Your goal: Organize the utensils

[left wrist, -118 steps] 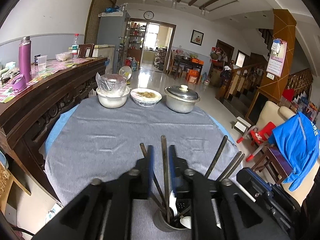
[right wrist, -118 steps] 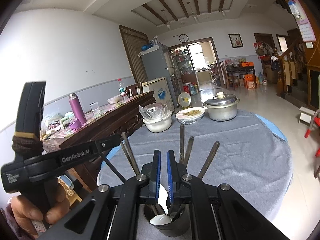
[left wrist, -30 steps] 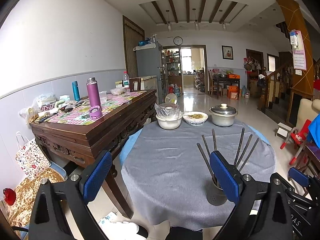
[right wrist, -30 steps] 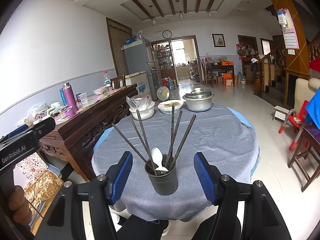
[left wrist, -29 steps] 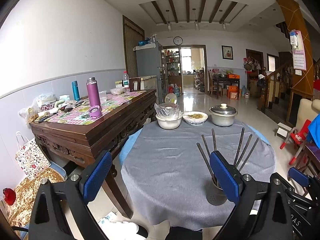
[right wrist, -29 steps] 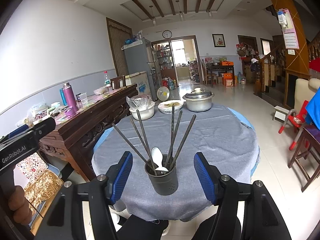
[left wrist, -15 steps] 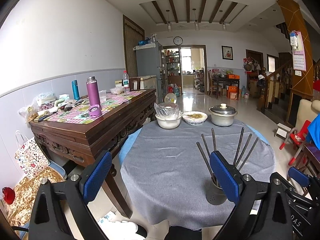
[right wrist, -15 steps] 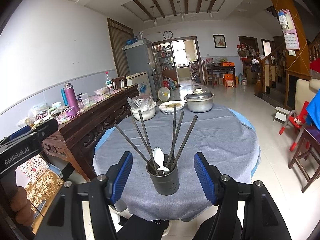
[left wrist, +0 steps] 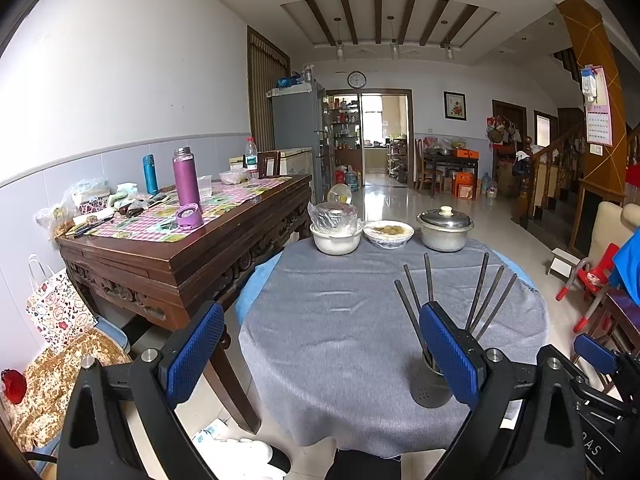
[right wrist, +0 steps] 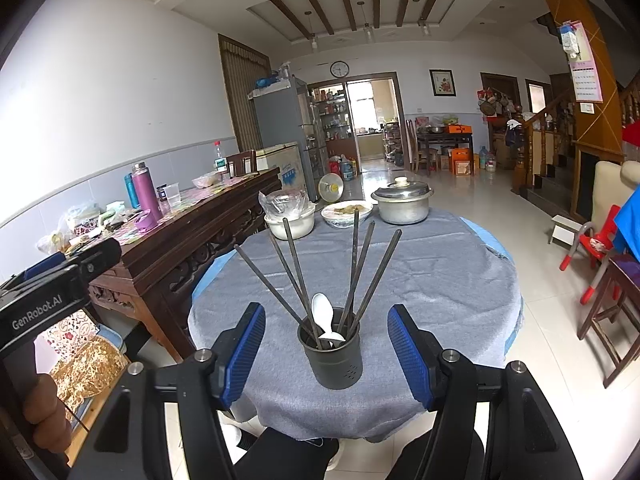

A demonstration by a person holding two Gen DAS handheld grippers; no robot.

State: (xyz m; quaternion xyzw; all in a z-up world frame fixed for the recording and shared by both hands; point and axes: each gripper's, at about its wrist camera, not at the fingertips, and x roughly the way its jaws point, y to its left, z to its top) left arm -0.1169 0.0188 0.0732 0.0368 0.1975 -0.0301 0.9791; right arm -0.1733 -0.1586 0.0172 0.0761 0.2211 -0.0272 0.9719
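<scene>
A dark utensil holder stands near the front edge of the round table with the grey cloth. It holds several dark chopsticks and white spoons. My right gripper is open and empty, pulled back, with the holder framed between its blue pads. My left gripper is open and empty, off the table's front left. The holder shows partly behind its right pad, with chopsticks sticking up.
At the table's far side stand a covered white bowl, a dish of food and a lidded metal pot. A dark wooden sideboard with bottles stands at the left. Red and wooden chairs stand at the right.
Both grippers went from shut over the holder to wide open and pulled back from the table. Over the last second they barely move.
</scene>
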